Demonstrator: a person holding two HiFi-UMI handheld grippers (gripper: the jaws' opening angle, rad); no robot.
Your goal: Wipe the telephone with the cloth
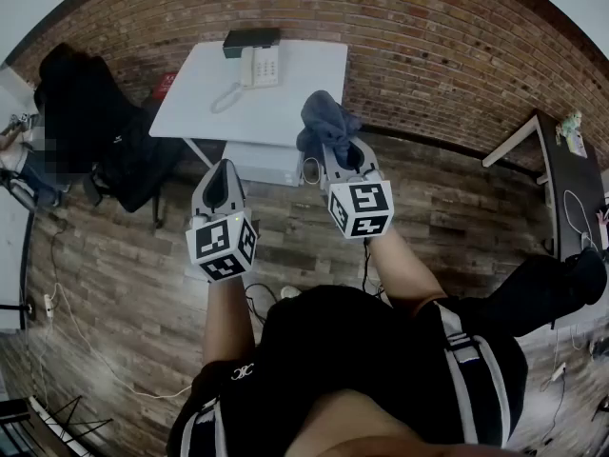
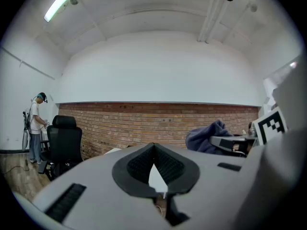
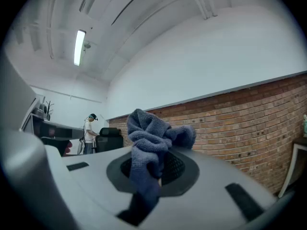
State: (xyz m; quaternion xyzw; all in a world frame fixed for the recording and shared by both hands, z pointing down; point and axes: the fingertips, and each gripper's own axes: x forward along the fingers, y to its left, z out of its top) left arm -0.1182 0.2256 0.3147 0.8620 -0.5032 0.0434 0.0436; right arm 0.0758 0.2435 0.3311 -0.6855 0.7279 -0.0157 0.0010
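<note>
A white telephone (image 1: 259, 65) with its coiled cord lies at the far end of a white table (image 1: 304, 93). Both grippers hang in the air short of the table's near edge, over the wooden floor. My right gripper (image 1: 335, 149) is shut on a bunched blue-grey cloth (image 1: 324, 120), which sticks up out of its jaws. In the right gripper view the cloth (image 3: 154, 133) fills the space between the pads of the gripper (image 3: 154, 163). My left gripper (image 1: 223, 169) is shut and holds nothing; its tips (image 2: 153, 146) meet. The cloth (image 2: 205, 135) also shows at the right in the left gripper view.
A dark box (image 1: 251, 39) sits behind the telephone. A white case (image 1: 259, 165) stands under the table. A black office chair (image 1: 90, 112) and a person (image 2: 36, 123) are at the left, a dark desk (image 1: 571, 193) at the right. Cables (image 1: 57, 322) trail over the floor. A brick wall (image 1: 447, 46) runs behind.
</note>
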